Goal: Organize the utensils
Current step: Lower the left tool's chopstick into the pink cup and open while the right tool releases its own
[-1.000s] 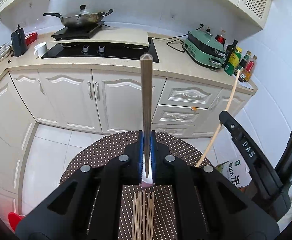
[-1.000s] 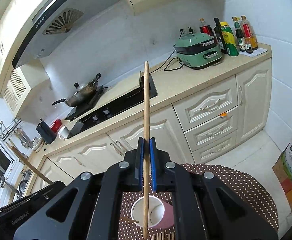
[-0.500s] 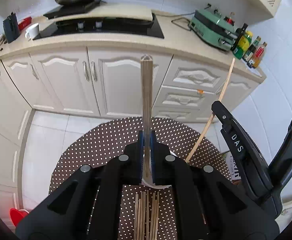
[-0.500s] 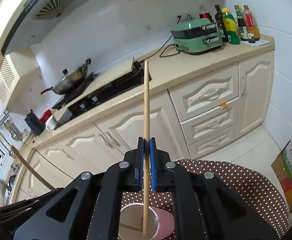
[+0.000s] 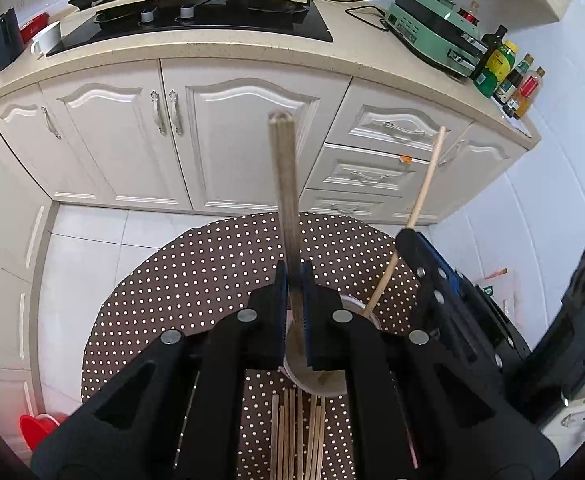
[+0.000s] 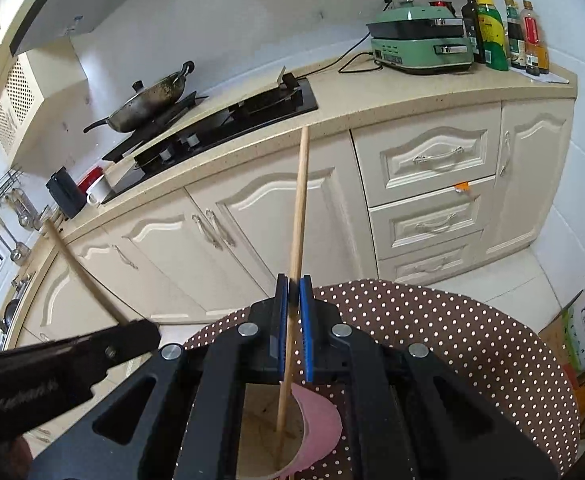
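A kitchen is seen from two gripper cameras held above a round counter (image 5: 196, 280) covered in brown cloth with white dots. Since a second ago, both views have been tilted downward and brought lower, so the paper cup (image 6: 316, 428) is now shown directly under the fingers.

In the right wrist view, the right gripper (image 6: 293, 332) is seen with its fingers no longer pinching tightly: a light wooden chopstick (image 6: 297, 216) stands a little loose between the blue pads, leaning slightly, its lower end already inside the cup. This is judged to be a release into the cup.

In the left wrist view, the left gripper (image 5: 293, 316) is closed on a darker chopstick (image 5: 286, 200), held upright with its lower end over the cup's opening, apparently next to be dropped.

More chopsticks (image 5: 296, 432) lie flat on the counter just behind the cup. The two grippers are close together over the cup rim, so little room is left between them; the far counter half is open.
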Motion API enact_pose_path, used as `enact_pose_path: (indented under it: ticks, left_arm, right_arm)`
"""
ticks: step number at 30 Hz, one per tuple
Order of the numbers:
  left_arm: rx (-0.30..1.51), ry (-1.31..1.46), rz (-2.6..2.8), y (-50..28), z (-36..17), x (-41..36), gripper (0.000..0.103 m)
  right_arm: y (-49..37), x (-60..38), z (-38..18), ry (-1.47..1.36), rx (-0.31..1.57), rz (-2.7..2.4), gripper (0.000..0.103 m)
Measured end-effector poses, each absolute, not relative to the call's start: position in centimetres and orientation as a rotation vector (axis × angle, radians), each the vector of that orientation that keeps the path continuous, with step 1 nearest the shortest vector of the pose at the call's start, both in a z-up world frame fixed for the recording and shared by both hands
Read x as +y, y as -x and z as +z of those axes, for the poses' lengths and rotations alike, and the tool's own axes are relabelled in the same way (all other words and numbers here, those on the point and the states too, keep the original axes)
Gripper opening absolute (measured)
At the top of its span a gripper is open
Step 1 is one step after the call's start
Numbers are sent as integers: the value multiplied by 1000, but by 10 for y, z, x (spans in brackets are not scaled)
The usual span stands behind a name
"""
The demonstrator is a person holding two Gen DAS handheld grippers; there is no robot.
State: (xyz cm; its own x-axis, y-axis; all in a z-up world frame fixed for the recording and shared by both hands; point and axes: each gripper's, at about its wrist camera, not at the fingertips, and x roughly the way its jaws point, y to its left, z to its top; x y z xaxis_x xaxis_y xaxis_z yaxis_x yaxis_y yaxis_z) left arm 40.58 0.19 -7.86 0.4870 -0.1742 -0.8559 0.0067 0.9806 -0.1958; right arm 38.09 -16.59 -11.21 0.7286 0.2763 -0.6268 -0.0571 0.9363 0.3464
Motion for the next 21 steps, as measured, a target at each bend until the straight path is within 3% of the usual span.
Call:
enact_pose_path:
  ticks: [15,21]
  left_arm:
    - [1052,172,-102,-406,-104,4,12]
    - [1074,156,-112,-402,-108,3,18]
  right_arm:
    - [-376,-152,-116,-242,782,259,8]
    - [-371,-153,-118,-230,803,268,9]
